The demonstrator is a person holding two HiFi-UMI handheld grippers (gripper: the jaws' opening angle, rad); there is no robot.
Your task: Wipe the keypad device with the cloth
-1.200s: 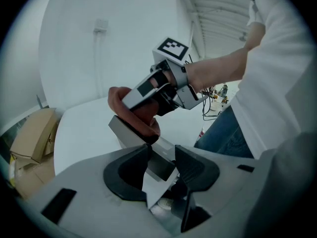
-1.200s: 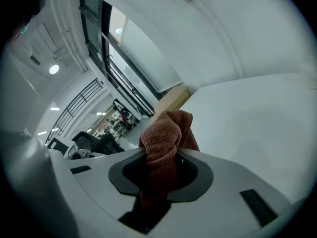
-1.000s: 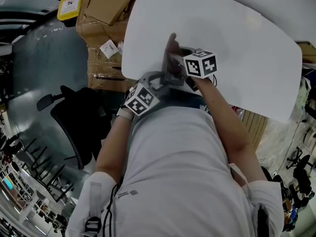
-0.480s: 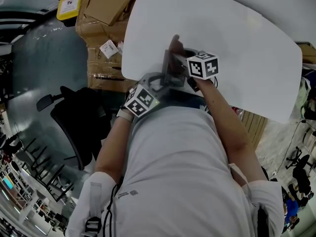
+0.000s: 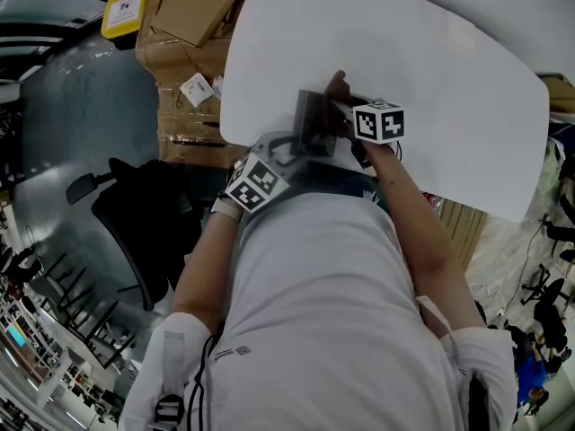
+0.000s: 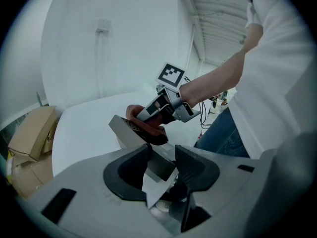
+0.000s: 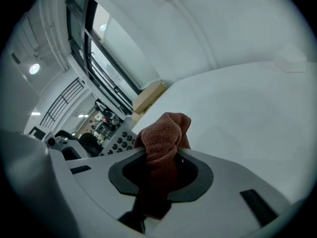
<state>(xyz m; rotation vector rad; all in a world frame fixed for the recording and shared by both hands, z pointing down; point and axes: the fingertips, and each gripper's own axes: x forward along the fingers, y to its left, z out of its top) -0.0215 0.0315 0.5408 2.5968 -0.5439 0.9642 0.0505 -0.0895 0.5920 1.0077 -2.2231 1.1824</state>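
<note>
Left gripper (image 6: 161, 163) — grey moulded body with black pads, its jaws clamped on the near edge of the keypad device (image 6: 130, 135). The device was a flat grey rectangular slab with rows of small dark round buttons. It was held tilted over the near edge of the table (image 5: 431, 79).

Right gripper (image 7: 159, 157) — jaws pinched on the cloth (image 7: 166, 133), a reddish-brown, nubbly terry bunch gathered into a rounded knob. The knob lay pressed on the keyed face toward the device's far end.

The table was white, smooth and round-cornered. Brown cardboard boxes (image 5: 202, 7) and a yellow container (image 5: 130, 3) stood off its far left corner, and a black office chair (image 5: 135, 209) was on the left. The person's white shirt (image 5: 314, 312) filled the near part of the head view and hid the gripper handles.
</note>
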